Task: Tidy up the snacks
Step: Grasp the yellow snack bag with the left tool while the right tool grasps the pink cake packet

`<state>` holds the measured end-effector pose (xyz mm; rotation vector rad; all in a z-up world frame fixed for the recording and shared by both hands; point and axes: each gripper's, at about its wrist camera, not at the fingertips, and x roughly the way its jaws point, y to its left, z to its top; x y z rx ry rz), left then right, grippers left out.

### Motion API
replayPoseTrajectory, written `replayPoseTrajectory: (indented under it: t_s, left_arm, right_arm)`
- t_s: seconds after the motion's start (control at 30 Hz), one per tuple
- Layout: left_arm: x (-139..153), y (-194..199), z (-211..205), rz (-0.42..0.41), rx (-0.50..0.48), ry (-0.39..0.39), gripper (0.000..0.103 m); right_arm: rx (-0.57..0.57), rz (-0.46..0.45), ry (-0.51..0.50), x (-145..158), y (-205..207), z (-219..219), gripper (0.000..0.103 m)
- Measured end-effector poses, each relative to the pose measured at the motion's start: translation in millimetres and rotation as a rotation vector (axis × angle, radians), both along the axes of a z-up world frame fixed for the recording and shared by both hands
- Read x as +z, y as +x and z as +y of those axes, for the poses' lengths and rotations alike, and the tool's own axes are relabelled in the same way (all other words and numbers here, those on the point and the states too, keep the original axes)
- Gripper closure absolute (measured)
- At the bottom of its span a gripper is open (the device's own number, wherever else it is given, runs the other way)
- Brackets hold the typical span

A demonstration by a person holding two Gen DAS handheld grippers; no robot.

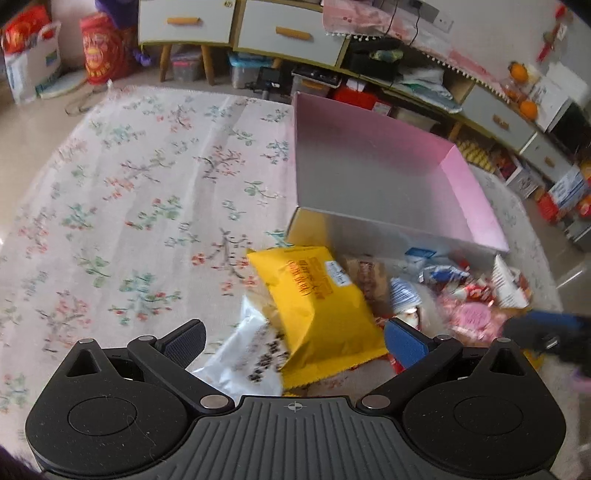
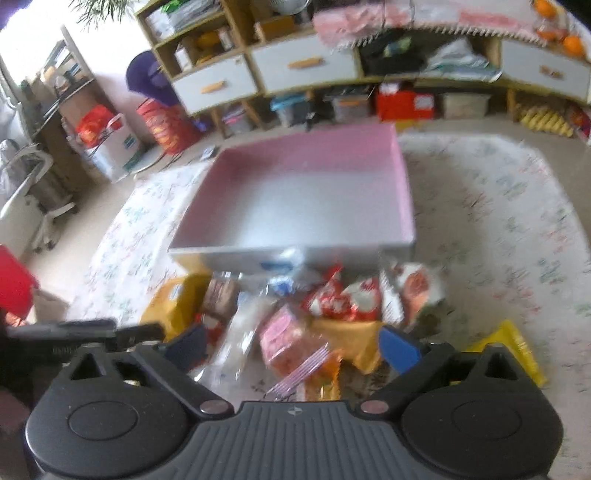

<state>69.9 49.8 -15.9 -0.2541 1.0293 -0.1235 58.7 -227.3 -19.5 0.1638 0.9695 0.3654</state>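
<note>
An empty pink box (image 1: 373, 173) with a grey floor lies on a floral rug; it also shows in the right wrist view (image 2: 303, 199). A pile of snack packets lies in front of it. My left gripper (image 1: 295, 347) is open above a yellow packet (image 1: 317, 302) and a white packet (image 1: 247, 362). My right gripper (image 2: 291, 350) is open above a pink packet (image 2: 284, 339), with red packets (image 2: 343, 299) and a yellow packet (image 2: 177, 302) nearby. Neither holds anything. The right gripper shows at the left view's right edge (image 1: 546, 332).
The floral rug (image 1: 129, 206) spreads left of the box. Cabinets with drawers (image 1: 236, 26) and storage bins stand behind. Red bags (image 1: 99, 51) sit at the back left. A yellow packet (image 2: 513, 350) lies on the rug at the right.
</note>
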Motion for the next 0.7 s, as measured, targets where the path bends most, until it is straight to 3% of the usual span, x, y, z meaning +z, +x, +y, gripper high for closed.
replayPoseTrajectory:
  t_s: [0.1,0.27,0.53,0.6,0.7]
  left_arm:
    - [0,5,0,-0.017,-0.009,-0.047,0.002]
    - [-3,14,-10,-0.037,-0.049,-0.065,0.012]
    - [-9,19,-16,-0.024,-0.066,-0.041,0.027]
    - [-9,18,-17,-0.021,-0.058,-0.022,0.040]
    - [-10,16,-14,-0.015,-0.043,-0.015,0.043]
  right_arm:
    - [0.038,-0.013,0.004,-5,4,2,0.028]
    - [0.103,-0.031,0.001,-6,10,11,0.042]
    - [0.193,-0.055,-0.131,-15,4,26,0.056]
    - [0.209,-0.073,-0.173,-16,1,31,0.059]
    - [0.221,-0.098,-0.237,-17,-2,35,0.070]
